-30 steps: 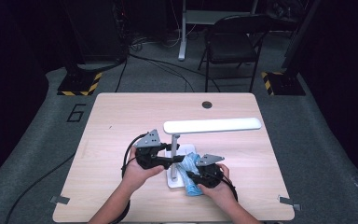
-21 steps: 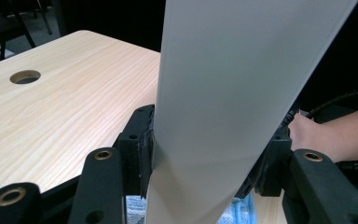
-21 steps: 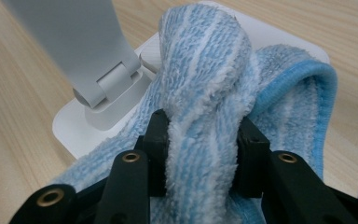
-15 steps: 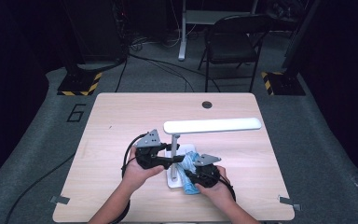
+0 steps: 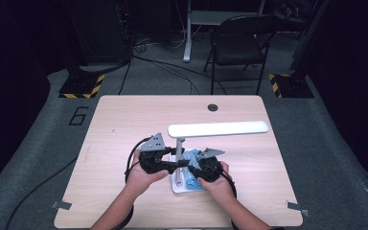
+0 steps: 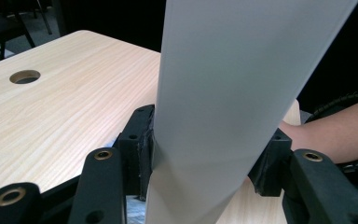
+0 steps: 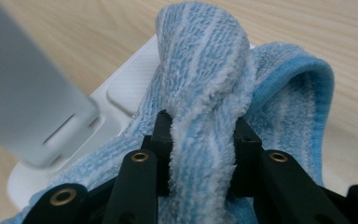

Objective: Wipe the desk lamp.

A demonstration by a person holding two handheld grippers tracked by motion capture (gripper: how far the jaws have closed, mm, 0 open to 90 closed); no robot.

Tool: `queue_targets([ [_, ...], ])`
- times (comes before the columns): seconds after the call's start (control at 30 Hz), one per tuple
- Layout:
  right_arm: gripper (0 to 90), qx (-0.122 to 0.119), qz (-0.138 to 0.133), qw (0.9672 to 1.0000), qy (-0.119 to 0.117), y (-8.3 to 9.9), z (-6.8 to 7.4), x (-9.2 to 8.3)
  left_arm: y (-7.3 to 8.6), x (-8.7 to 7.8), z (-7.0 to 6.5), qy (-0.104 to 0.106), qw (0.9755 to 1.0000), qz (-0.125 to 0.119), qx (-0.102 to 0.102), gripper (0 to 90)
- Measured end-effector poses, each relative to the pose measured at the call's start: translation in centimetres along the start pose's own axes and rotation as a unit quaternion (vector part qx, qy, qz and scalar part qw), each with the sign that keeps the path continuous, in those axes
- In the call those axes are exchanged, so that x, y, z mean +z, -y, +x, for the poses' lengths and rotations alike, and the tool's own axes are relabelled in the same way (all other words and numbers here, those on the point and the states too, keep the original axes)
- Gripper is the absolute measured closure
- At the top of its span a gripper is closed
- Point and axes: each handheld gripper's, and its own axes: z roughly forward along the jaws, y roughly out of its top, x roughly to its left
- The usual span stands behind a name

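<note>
A desk lamp stands on the table, with a white bar head, a grey stem and a white base. My left gripper is shut on the stem, a pad pressed against each side of it, as the left gripper view shows up close. A blue striped cloth lies over the base. My right gripper pinches a raised fold of this cloth between its pads. Its jaws have just been closing on the fold.
A round cable hole sits near the table's far edge. A black folding chair stands on the floor beyond the table. Both forearms come in over the near edge. Bare wood lies left and right of the lamp.
My right hand has shifted a little left and away, toward the lamp's stem, dragging the cloth over the base. The left hand and the lamp have stayed put.
</note>
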Motion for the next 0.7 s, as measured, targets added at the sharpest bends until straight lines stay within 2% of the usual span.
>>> queue_targets([
  [0.27, 69.1, 0.014, -0.007, 0.9998, 0.009, -1.6, -1.8, 1.6, 0.0, -0.1, 0.0, 0.0, 1.0, -0.001, 0.001, 49.8],
  [0.47, 68.7, 0.017, -0.005, 0.9997, 0.017, -2.5, -2.5, 2.4, 0.1, -0.1, 0.0, -0.001, 1.0, -0.002, 0.002, 49.9],
  [0.53, 68.5, 0.025, -0.006, 0.9994, 0.021, -2.8, -2.6, 2.7, 0.1, -0.1, 0.0, -0.002, 1.0, -0.002, 0.003, 50.0],
  [0.7, 68.4, 0.027, -0.01, 0.9994, 0.019, -3.0, -3.0, 3.0, 0.1, -0.2, 0.1, 0.001, 1.0, -0.003, 0.002, 50.0],
])
